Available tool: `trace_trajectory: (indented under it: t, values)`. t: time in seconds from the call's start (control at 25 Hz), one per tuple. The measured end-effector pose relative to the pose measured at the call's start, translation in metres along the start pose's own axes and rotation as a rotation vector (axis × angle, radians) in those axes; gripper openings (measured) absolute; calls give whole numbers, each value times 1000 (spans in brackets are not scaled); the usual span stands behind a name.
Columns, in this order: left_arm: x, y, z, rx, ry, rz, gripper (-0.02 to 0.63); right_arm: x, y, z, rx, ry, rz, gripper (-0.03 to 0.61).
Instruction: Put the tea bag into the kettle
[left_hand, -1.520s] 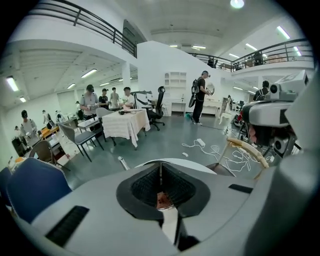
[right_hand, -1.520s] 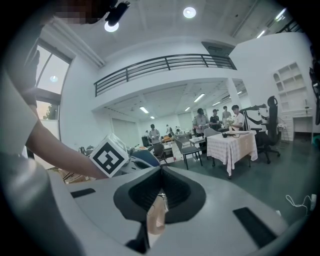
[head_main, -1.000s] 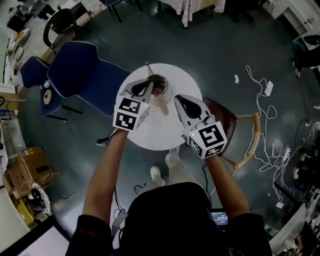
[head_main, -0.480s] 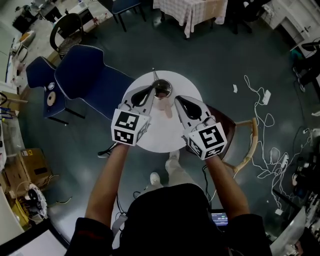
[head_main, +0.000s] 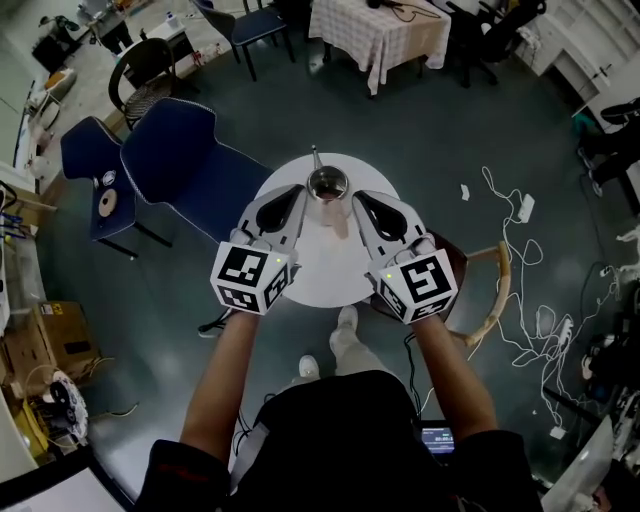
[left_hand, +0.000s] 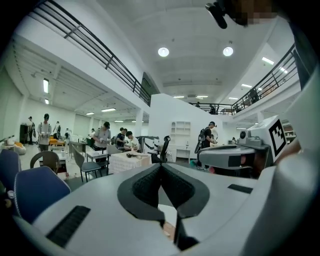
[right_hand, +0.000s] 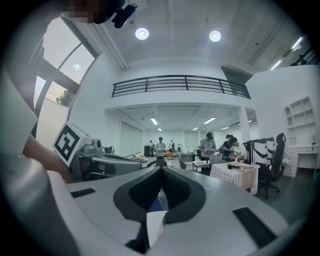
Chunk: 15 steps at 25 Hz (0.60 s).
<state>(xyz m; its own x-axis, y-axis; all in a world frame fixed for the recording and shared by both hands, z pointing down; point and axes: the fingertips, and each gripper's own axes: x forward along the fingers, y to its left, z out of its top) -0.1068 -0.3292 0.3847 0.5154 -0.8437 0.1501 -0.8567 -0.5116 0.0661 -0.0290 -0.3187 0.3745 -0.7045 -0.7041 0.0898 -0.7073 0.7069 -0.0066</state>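
The pale tan tea bag is seen on the round white surface, just near of the steel kettle, between the left gripper and right gripper, both closed and empty; the right is judged nearer.

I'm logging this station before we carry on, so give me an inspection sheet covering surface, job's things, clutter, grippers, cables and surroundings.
Surface: small round white table.
Job's things: open metal kettle near the table's far edge; pale tea bag lying on the table just in front of it, not inside.
Clutter: nothing seen on the table.
Grippers: left gripper and right gripper both shut, holding nothing, either side of the tea bag.
Cables: white cables loose on the floor at right.
Surroundings: blue chairs left, wooden chair right, cloth-covered table beyond.
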Motion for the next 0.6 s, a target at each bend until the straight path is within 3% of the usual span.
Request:
trace_trajectory:
  t: [0.6]
  values:
    - [-97,-29,28,29,-85,-26,15,-41,80,44,-70,-58,-26,18]
